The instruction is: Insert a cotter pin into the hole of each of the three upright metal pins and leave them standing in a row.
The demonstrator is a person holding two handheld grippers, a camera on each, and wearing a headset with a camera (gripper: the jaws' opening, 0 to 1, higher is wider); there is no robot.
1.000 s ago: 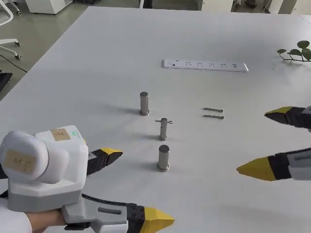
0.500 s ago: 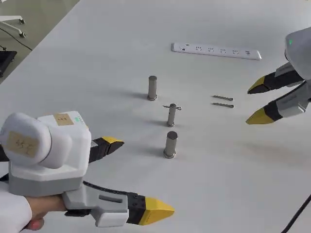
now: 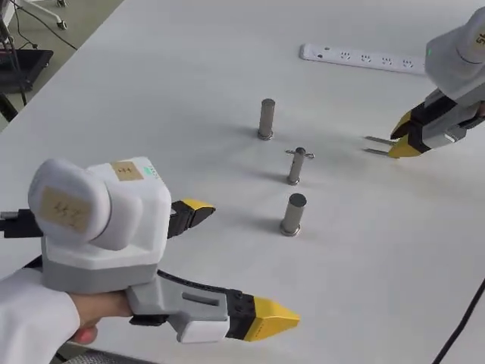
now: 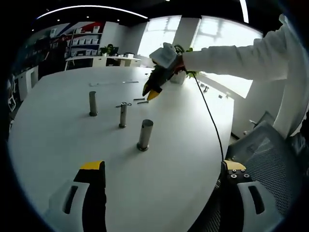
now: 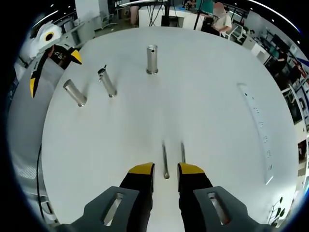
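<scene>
Cut off by the right edge of the head view: the body of the right gripper [image 3: 400, 136], with the ends of the two loose cotter pins [image 3: 375, 139] out of sight behind its yellow tips and the far end of the power strip [image 3: 356, 58] covered by its housing. Too small to make out there: any hole in the nearest metal pin [image 3: 293, 214] or the farthest metal pin [image 3: 267, 118]. Lost below the bottom edge: part of the hand [image 3: 95, 315] holding the left gripper [image 3: 246, 262].
</scene>
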